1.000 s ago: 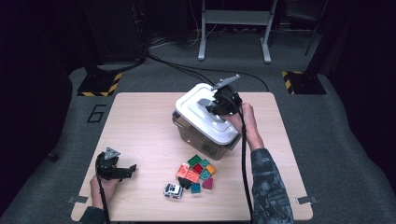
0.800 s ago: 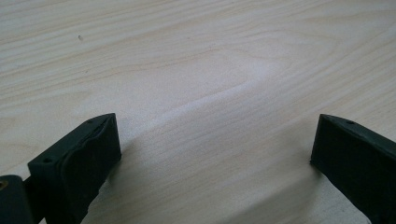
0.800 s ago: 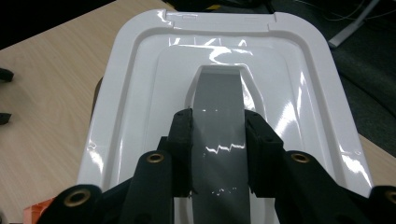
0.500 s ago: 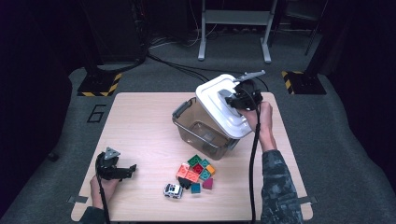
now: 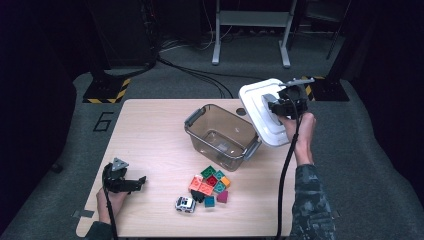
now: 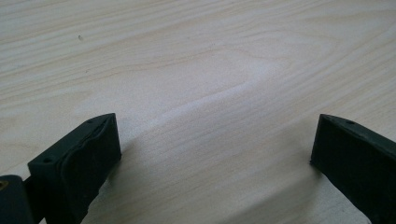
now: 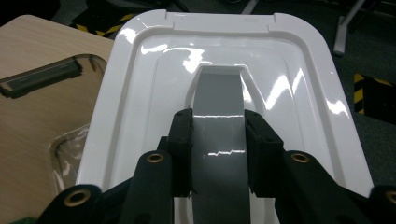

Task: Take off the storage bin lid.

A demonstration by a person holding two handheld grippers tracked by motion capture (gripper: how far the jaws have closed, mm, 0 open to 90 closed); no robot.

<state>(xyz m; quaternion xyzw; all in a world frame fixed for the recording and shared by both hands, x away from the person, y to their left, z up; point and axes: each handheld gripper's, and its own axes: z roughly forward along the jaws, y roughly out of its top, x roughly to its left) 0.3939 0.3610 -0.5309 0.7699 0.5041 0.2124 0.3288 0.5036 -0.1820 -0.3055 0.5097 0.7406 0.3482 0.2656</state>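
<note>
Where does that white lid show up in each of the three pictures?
High view: the white lid is at the upper right, tilted over the table's right edge, with the right gripper shut on its grey handle.
Left gripper view: the lid is not in this picture; bare wooden table lies between open jaws.
Right gripper view: the lid covers the centre, jaws clamped on its grey handle.
Shared landmark: the wooden table.

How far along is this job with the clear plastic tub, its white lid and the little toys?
Done: the white plastic lid is off the clear plastic tub, which stands open and empty. In hand: the right gripper clamps the lid's grey handle and holds it at the table's right edge. Left: the coloured toy blocks and small white toy car lie on the wooden table; the left gripper waits open.
</note>
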